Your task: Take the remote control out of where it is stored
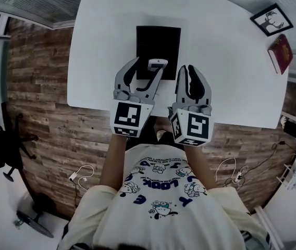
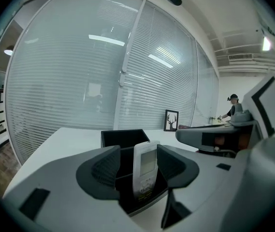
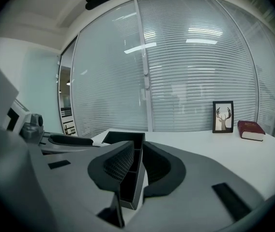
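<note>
A black open-topped box (image 1: pixel 158 38) stands on the white table (image 1: pixel 226 77). A light grey remote control (image 1: pixel 157 63) stands upright in its near compartment, screen facing me in the left gripper view (image 2: pixel 145 170). My left gripper (image 1: pixel 148 69) (image 2: pixel 140 161) straddles the remote with its jaws open; there is a clear gap at the left pad (image 2: pixel 103 170), and the right pad sits close beside the remote. My right gripper (image 1: pixel 187 68) (image 3: pixel 136 153) is shut on the box's near right wall (image 3: pixel 133 178), just right of the left gripper.
A framed deer picture (image 1: pixel 271 19) (image 3: pixel 223 116) and a red book (image 1: pixel 280 52) (image 3: pixel 251 129) sit at the table's far right. A glass wall with blinds (image 3: pixel 186 71) runs behind the table. A person (image 2: pixel 233 106) stands far off. The table's near edge (image 1: pixel 96 107) is just under the grippers.
</note>
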